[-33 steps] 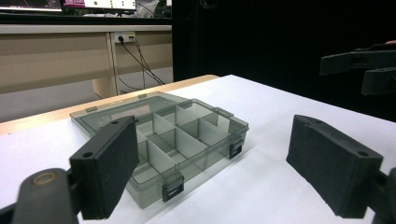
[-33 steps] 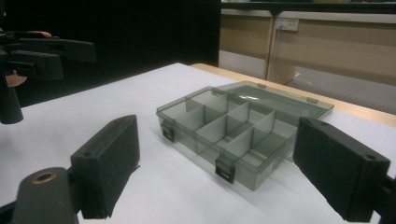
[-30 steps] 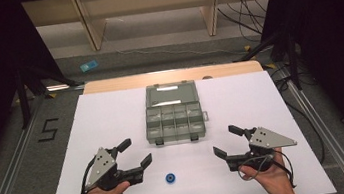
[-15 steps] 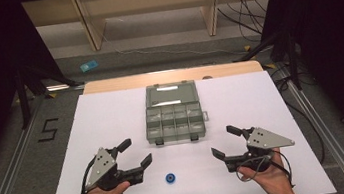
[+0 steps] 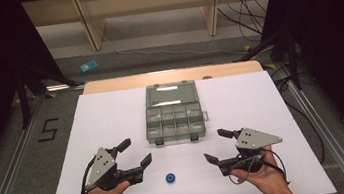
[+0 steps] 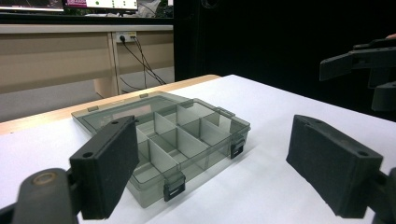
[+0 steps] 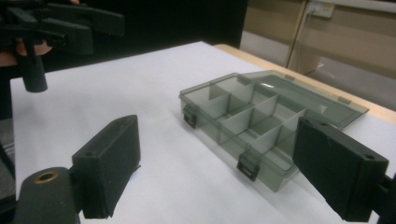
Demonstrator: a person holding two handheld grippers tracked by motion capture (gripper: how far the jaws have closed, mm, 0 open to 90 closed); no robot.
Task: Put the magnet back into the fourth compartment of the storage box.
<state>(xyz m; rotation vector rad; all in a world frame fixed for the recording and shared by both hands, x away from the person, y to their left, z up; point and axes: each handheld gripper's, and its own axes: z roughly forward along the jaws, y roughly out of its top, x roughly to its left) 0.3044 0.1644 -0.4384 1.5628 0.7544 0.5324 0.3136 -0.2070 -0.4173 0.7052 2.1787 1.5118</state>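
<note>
Almost nothing has moved since the earlier pictures. The right gripper [image 5: 217,146] has slid just a tiny bit toward the middle of the table, and the left gripper [image 5: 134,152] stays where it was.

Both grippers hang low over the white table [image 5: 102,121], near the person's edge. Each one is held in a hand that comes in from the bottom of the high view. The left gripper's jaws are spread wide apart and hold nothing. The right gripper's jaws are spread wide too, and they also hold nothing.

A small blue ring [image 5: 171,178] lies flat on the table between the two grippers. It touches neither of them. It sits a little closer to the left gripper.

A grey see-through box [image 5: 175,122] sits farther back, in the middle of the table. Its lid [image 5: 170,93] lies open and flat behind it. Inside, thin walls split the box into small rooms. Two dark clips sit on its front edge.

In the left gripper view the box [image 6: 182,140] shows between the two black jaws. In the right gripper view the box [image 7: 252,121] shows between the jaws too, and the left gripper [image 7: 70,23] is seen far off at the top.
</note>
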